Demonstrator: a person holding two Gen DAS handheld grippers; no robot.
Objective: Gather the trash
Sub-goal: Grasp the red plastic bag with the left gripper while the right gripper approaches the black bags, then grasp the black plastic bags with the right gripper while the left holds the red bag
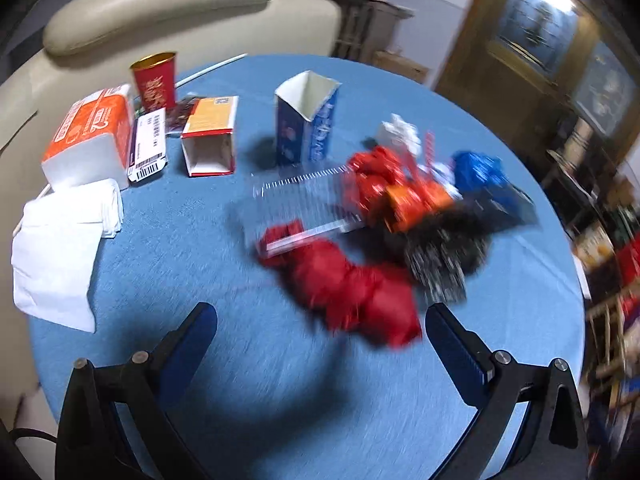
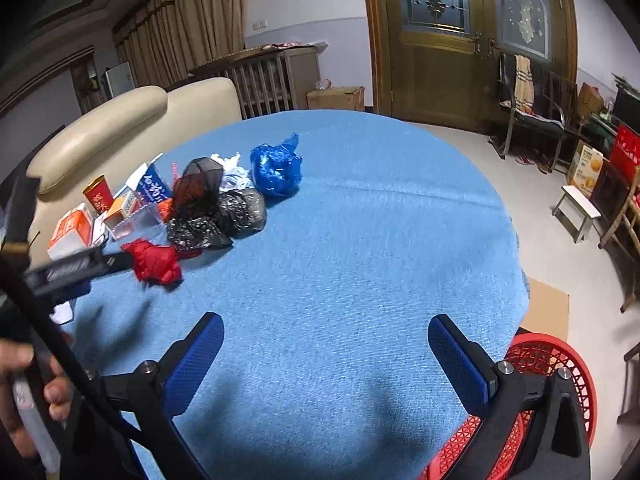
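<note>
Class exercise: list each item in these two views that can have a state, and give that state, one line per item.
left gripper: open, empty
right gripper: open, empty
red bag: crumpled, on the table
blue bag: crumpled
blue carton: upright, top open
red-and-yellow box: on its side, end open
red cup: upright

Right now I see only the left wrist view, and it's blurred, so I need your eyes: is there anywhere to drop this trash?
Observer: Yes. A red plastic basket sits off the table's edge, just right of the right gripper.
Operator: Is that gripper holding anything?
Observer: No. Its jaws stand open over bare blue tablecloth.
Operator: How near is my left gripper to the crumpled red bag?
Observer: In the right wrist view the left gripper reaches right up to the crumpled red bag; I cannot tell whether they touch.
</note>
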